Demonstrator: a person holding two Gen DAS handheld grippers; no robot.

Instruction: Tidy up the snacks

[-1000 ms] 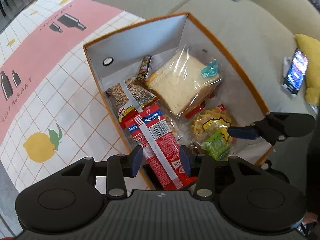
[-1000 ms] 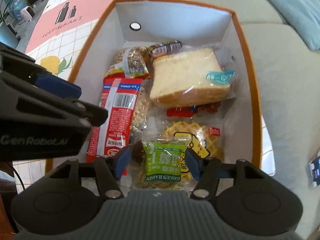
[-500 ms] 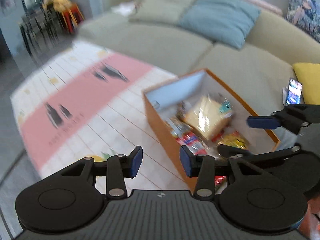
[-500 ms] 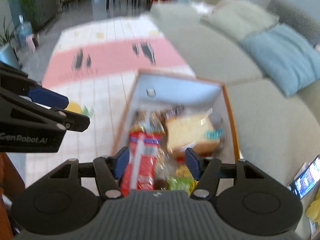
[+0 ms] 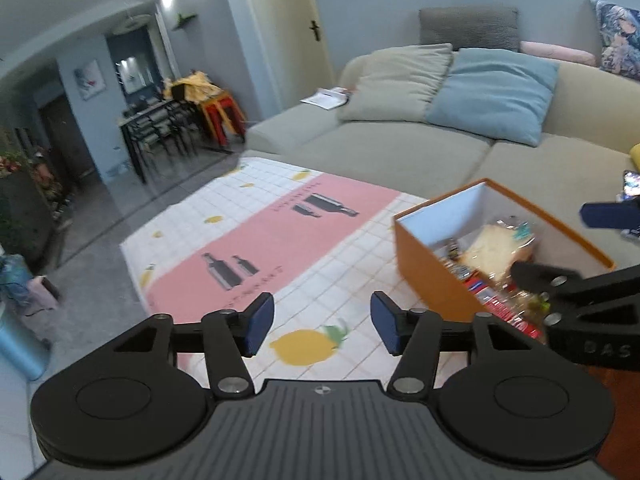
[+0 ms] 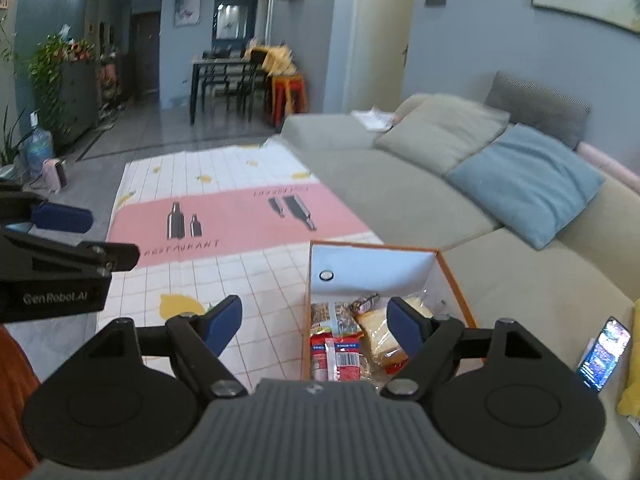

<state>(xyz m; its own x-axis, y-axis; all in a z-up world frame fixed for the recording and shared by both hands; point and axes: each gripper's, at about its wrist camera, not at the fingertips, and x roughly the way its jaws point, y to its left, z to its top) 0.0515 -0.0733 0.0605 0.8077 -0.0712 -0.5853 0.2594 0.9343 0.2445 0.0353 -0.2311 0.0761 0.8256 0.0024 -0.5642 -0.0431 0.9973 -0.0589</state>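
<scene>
While both tools hang raised above the mat, the entries run as follows.

Container: orange box (image 6: 452,276), white inside, lid off, on the tablecloth (image 5: 320,248) at its right edge, against the sofa (image 6: 400,196).
Contents, far end: bagged bread slice (image 6: 378,326); a small dark bar (image 6: 366,301) just beside it; a nut or grain pack (image 6: 334,314) to the left.
Contents, near end: red barcode packet (image 6: 334,354), lying lengthwise; other wrappers below it are hidden by the tool body.
Left gripper (image 5: 322,326): fingers parted, nothing between them; over the lemon print (image 5: 306,346), left of the box and well apart from the snacks.
Right gripper (image 6: 314,322): fingers spread wide, empty; held above the near end of the box, touching nothing.
Loose snacks outside the box: none visible in either view.
Bystanders: phone (image 6: 604,354) on the sofa seat, right of the box; blue cushion (image 6: 524,182) far right.
Progress, as judged: every visible snack sits inside the box, so sorting looks close to finished.
Handling advice: if any item needs straightening, descend vertically with the fingers clear of the cardboard walls; pinch film packets by a crimped seam; take the bread lightly, since it will crush.
Hazard: the thin box wall may shift if nudged sideways.
</scene>
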